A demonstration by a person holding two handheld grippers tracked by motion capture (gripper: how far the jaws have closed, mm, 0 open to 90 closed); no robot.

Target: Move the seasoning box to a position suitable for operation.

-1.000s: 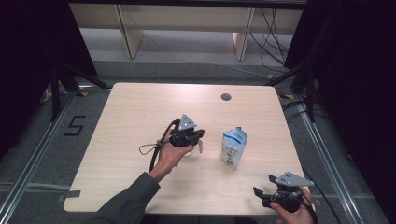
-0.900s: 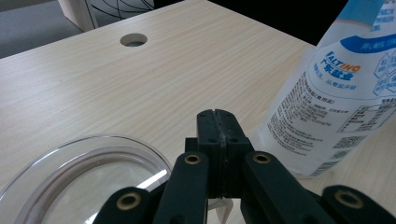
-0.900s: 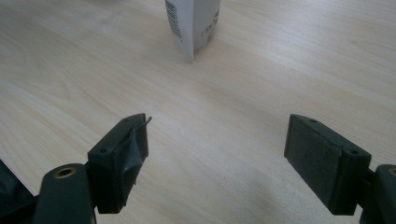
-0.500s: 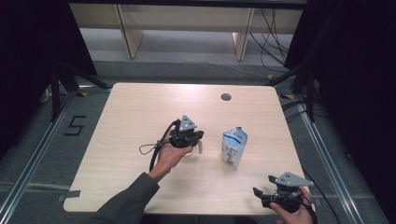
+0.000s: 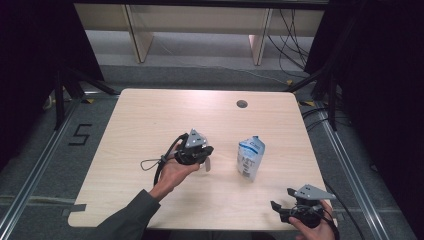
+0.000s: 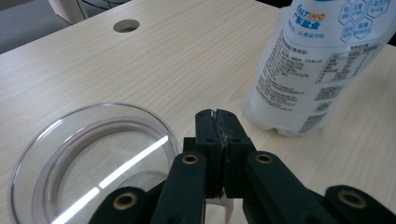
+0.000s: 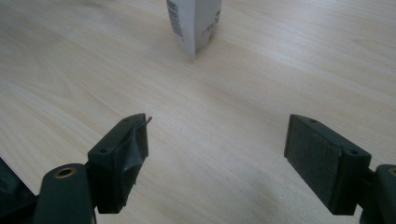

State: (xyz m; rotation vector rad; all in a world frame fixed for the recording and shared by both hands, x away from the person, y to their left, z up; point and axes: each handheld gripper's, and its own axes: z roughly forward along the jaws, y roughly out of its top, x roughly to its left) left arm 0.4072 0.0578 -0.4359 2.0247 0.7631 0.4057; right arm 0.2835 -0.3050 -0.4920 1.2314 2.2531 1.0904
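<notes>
The desk [image 5: 150, 120] takes up the middle of the high view, a pale wooden top with a small round hole [image 5: 242, 104] toward its upper right. On it, right of centre in that view, stands the white and blue pouch [image 5: 250, 158], upright; in my left gripper view it rises at the upper right [image 6: 317, 65], and in my right gripper view its lower end shows at the top centre [image 7: 194, 23]. A clear glass dish [image 6: 93, 158] sits at the lower left of my left gripper view, just beside my left gripper [image 6: 218, 122], whose fingers are pressed together with nothing between them that I can make out. In the high view that gripper [image 5: 206, 161] sits at the centre, near the pouch but apart from it. My right gripper [image 5: 278, 207] is low at the lower right of the high view, well apart from the pouch, and its fingers [image 7: 122, 154] stand spread wide over bare wood.
</notes>
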